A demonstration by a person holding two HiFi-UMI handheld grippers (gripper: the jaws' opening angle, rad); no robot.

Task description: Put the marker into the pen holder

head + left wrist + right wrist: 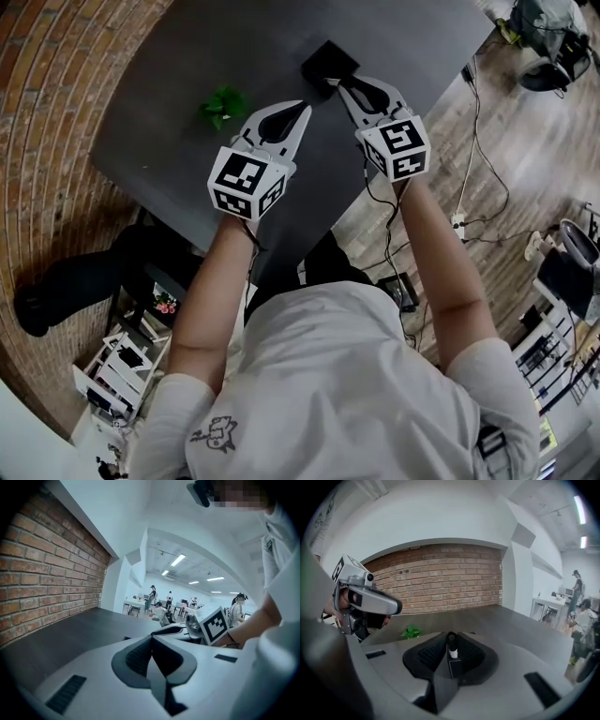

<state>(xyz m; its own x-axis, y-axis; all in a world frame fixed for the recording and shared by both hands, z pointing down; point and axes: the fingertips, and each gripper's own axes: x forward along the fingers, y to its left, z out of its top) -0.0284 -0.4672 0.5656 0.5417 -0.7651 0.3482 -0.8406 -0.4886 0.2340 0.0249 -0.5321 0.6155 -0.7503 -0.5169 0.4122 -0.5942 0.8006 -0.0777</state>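
Marker (452, 644) stands straight up right over the black pen holder (328, 62), black cap on top and lower end at the holder's top, and the right gripper (337, 84) has its jaws closed on it, one on each side. The left gripper (304, 106) is near the pen holder with its jaws shut together and nothing in them. A little green plant (223, 106) lies on the grey table (169, 84), farther from the pen holder, past the left gripper.
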